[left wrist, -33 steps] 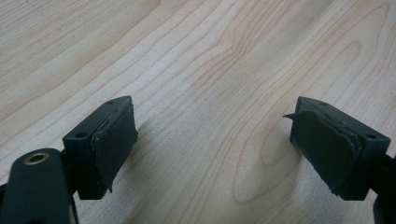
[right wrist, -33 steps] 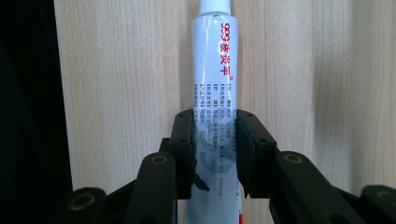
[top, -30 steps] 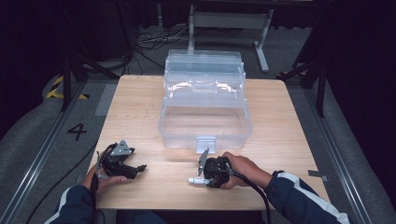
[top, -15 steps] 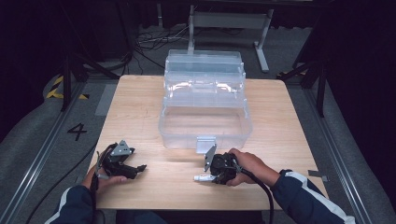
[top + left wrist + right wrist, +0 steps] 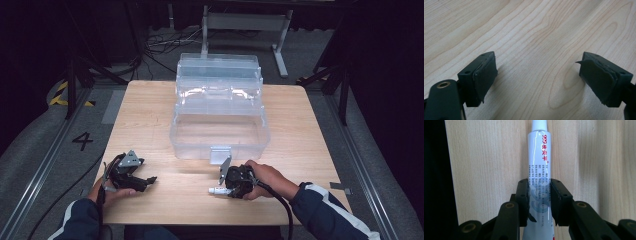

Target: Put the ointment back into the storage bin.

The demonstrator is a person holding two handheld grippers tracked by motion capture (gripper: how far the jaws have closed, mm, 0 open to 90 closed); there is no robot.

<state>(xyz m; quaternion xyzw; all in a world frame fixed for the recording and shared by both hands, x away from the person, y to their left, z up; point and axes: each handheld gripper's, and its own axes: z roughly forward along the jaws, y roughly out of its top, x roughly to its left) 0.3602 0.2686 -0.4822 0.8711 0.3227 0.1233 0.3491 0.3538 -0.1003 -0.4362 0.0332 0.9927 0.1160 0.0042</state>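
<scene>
Right gripper point(image 5: 539, 202) clamped on white tube point(image 5: 539, 165), tube lying on wooden table point(image 5: 150, 115). Left gripper point(image 5: 537, 82) jaws wide, nothing between. Clear box point(image 5: 220, 132) mid-table.

A clear plastic box point(image 5: 219, 127) stands open across the middle of the counter point(image 5: 145, 115), blocking straight reach to the far edge. Bare wood runs wide on both its sides. Along the near edge, open counter lies between the left tool point(image 5: 145, 181) and right tool point(image 5: 220, 190).
</scene>
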